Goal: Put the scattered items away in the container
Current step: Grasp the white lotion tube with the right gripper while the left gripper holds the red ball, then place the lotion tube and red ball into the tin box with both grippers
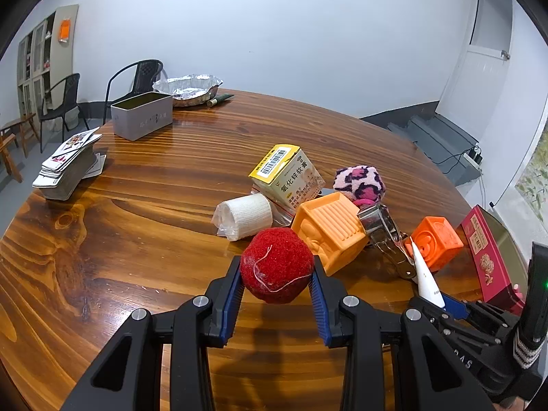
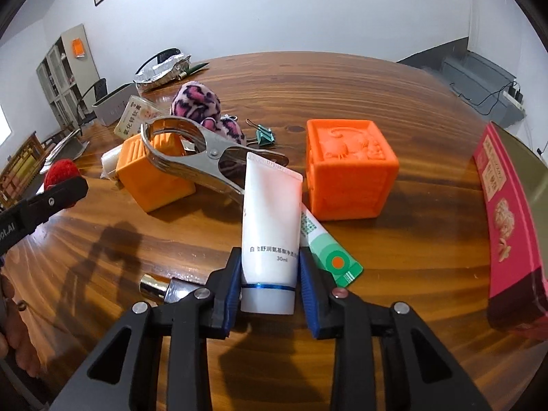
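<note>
The desk (image 1: 144, 205) is a broad round slab of glossy, knotty brown wood, set in a plain room with pale walls, two black chairs (image 1: 137, 82) against the far side and a white door (image 1: 479, 54) off to the right. At the far edge stand an open grey tin (image 1: 142, 116) and a crumpled foil tray (image 1: 188, 89); a stack of playing cards (image 1: 68, 167) sits to the left.

The clutter lies near the middle — a roll of bandage (image 1: 245, 217), a yellow-topped medicine box (image 1: 286, 174), a pink leopard-print plush (image 1: 359, 183), a pale orange block (image 1: 330, 231) with a steel clamp (image 2: 202, 157) leaning on it, and a brighter orange cube (image 2: 349, 167) beside a pink box (image 2: 507, 229).

The left gripper (image 1: 276, 282) has its jaws clamped on a fuzzy red ball (image 1: 276, 263), a loose white thread trailing across it, held just above the wood in front of the pale block. The right gripper (image 2: 269, 284) has its jaws pressed to a white tube (image 2: 270, 233), cap end toward the camera, blue band around it; it seems to be lifted off the desk, though that is hard to judge. A green-and-white packet (image 2: 328, 253) lies under its right side.
</note>
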A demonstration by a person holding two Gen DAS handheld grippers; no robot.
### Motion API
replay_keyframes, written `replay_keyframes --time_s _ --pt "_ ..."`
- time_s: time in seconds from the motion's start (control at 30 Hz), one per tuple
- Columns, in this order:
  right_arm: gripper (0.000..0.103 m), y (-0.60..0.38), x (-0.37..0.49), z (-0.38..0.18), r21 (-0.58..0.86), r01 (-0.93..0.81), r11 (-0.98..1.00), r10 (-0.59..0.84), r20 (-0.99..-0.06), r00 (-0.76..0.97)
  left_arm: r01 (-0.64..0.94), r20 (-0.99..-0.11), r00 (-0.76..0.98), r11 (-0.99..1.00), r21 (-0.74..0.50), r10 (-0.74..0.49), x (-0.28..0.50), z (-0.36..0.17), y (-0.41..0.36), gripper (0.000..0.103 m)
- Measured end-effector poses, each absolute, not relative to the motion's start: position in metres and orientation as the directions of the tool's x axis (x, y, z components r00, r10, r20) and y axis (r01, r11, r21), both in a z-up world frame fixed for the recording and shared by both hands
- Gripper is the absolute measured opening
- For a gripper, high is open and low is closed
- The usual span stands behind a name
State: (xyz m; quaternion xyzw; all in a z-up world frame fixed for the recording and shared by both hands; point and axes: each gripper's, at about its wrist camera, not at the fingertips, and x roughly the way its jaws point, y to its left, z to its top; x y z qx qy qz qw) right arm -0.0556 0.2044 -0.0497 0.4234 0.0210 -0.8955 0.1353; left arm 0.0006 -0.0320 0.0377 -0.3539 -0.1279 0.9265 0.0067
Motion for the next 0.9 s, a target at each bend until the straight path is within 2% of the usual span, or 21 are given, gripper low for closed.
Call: replay_keyframes --time_s 0.27,0.47,0.73,0.9 --pt "0.034 0.229 -0.03 -0.017 0.126 0.257 -0.958 -0.276 -0.646 -0.712 0.071 -0.651 -0.752 -0.971 -0.23 0.099 0.002 0.038 -0.027 0.037" --pt "0.034 0.253 -0.016 -0.006 0.148 0.205 -0.968 -0.252 -0.608 -0.753 0.07 -0.648 -0.755 -0.971 -0.229 0.098 0.003 0.037 -0.025 0.037" --pt "0.034 0.307 0.004 0.019 0.133 0.065 -0.989 -0.127 -0.534 -0.836 0.041 -0.633 -0.764 -0.968 -0.246 0.128 0.011 0.043 -0.004 0.037" --pt "0.034 0.36 0.014 0.027 0.158 -0.06 -0.986 -0.031 -0.518 -0.855 0.005 -0.629 -0.764 -0.974 -0.228 0.144 0.013 0.049 0.025 0.037"
